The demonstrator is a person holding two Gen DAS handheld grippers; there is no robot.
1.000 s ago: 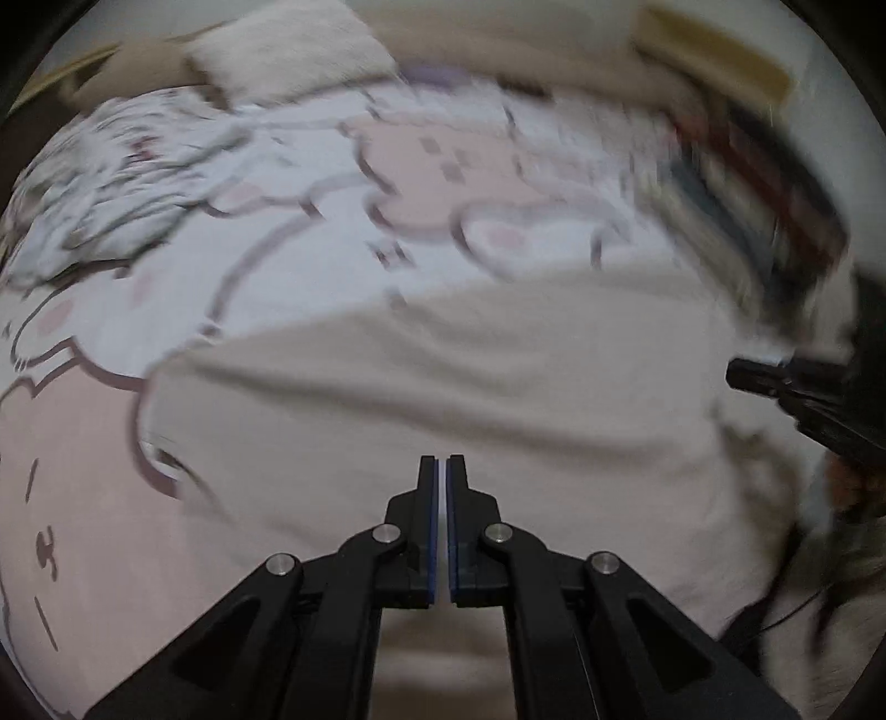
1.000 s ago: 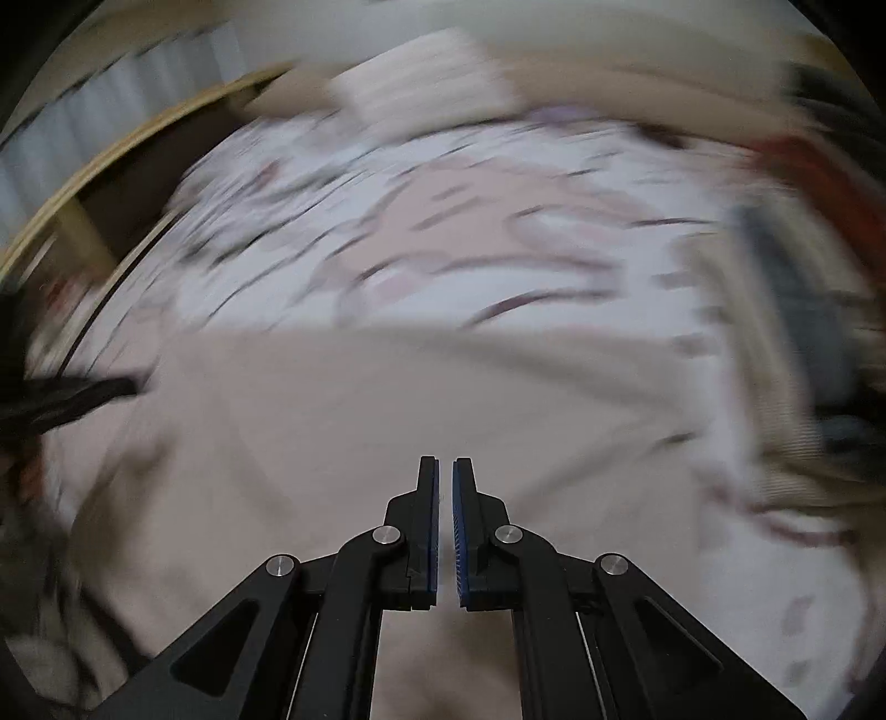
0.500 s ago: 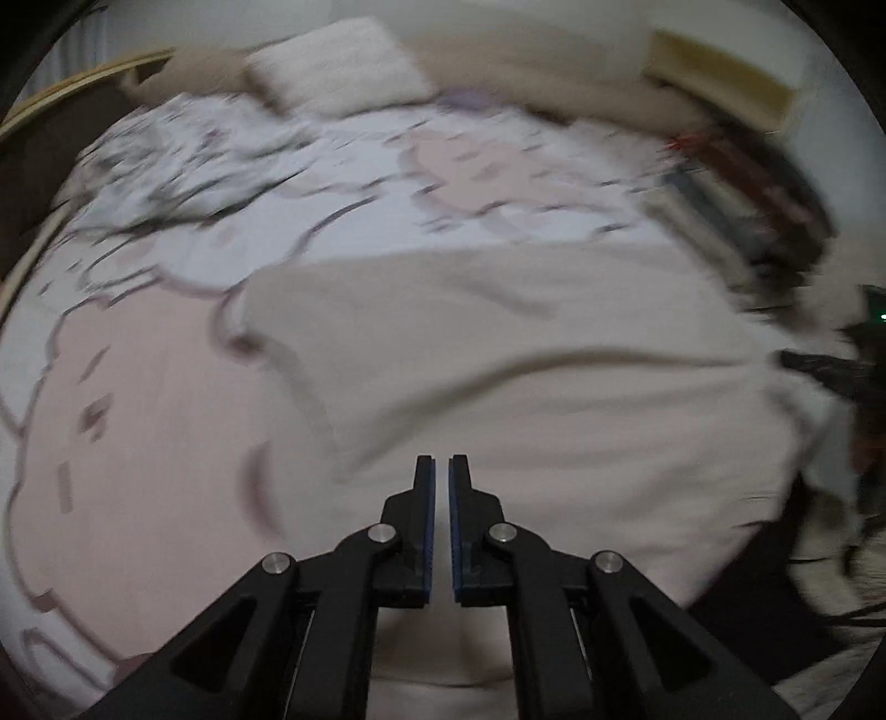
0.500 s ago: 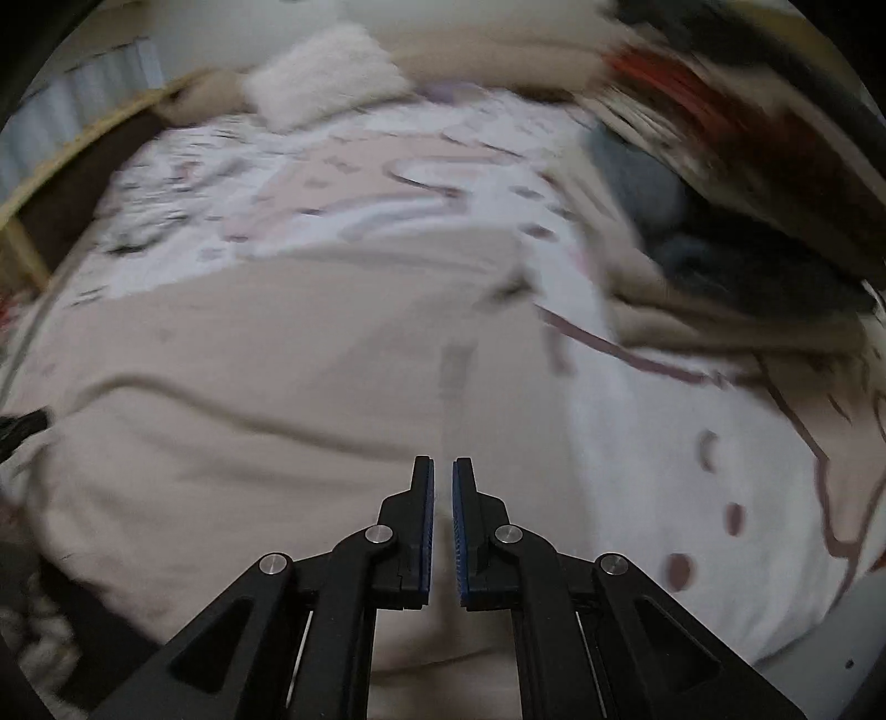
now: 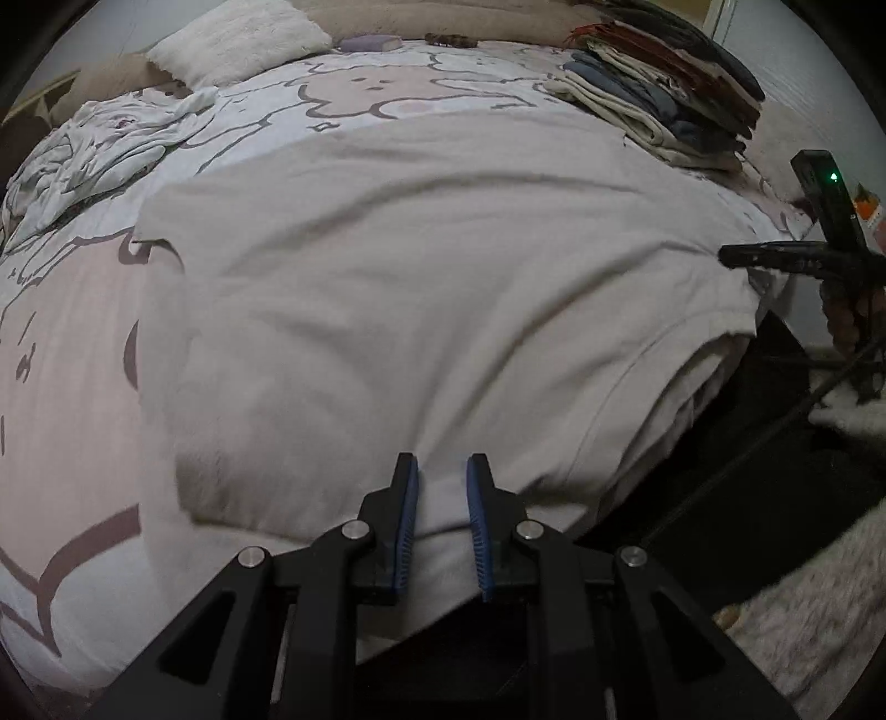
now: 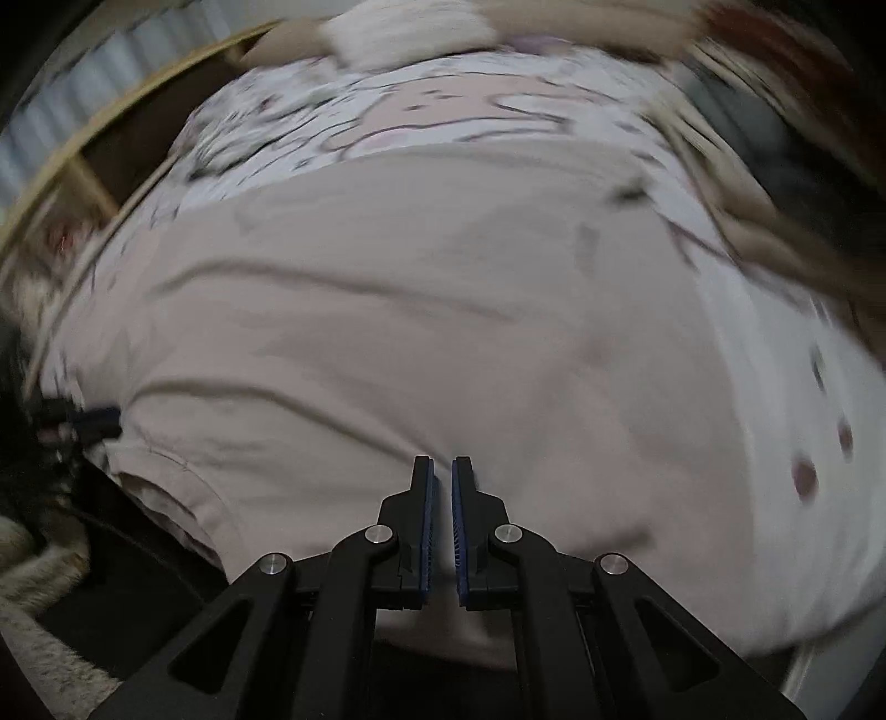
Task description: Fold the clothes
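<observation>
nearest the left wrist camera, the left tool (image 5: pixel 441 482) has its jaws opening, a fold of the beige garment (image 5: pixel 443 266) lying in the gap but no longer pinched by the pads. the right tool (image 6: pixel 442 482) shows its jaws drawn almost together at the garment's near edge; the view is blurred, so whether a thin layer of cloth is caught between them cannot be told. in the left view the right tool (image 5: pixel 775 257) sits at the cloth's far right edge.

the garment lies spread flat across the bed (image 5: pixel 66 332), its near hem draped over the mattress edge. it looks light, soft and limp, so it will sag and crease wherever it is unsupported. corners and the stitched hem (image 5: pixel 637 365) seem the firmest places to pinch.

beyond it sit a crumpled white cloth (image 5: pixel 111 144), a stack of folded clothes (image 5: pixel 664 94) and a white pillow (image 5: pixel 238 39).
</observation>
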